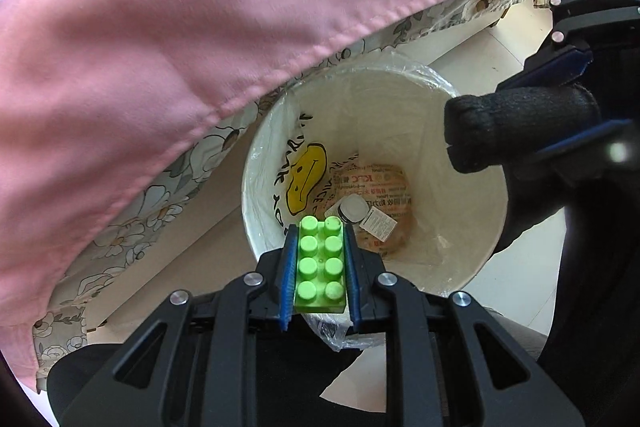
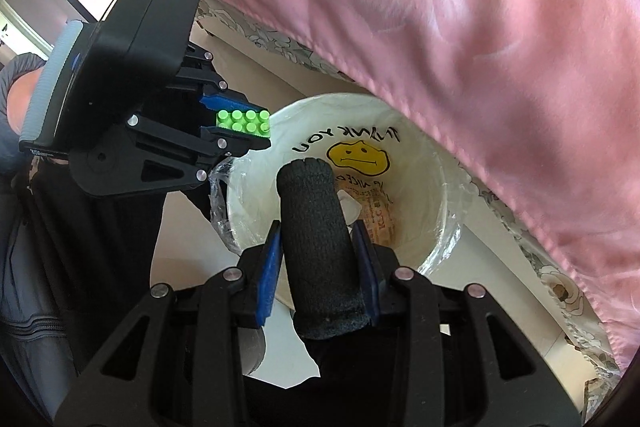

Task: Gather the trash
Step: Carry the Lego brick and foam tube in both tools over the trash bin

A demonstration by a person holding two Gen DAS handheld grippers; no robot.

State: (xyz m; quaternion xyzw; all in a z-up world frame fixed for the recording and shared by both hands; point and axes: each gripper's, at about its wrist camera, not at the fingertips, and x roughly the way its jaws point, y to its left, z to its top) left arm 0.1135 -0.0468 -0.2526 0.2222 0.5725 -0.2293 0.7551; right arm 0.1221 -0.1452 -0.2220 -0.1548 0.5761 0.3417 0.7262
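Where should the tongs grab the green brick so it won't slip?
On its two long flat sides, coming in from one short end, as the left tongs do with the green brick. Those sides are smooth and parallel; the studded top is bumpy.

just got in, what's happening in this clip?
A person is collecting trash with a hand-held gripper in each hand. The left hand-held gripper is shut on a green toy brick, and the right hand-held gripper is shut on a rolled black sock. Both are held over the white trash bin beside the bed's pink cover. The bin's liner already holds a paper wrapper and a small capped container. Nothing is released yet.
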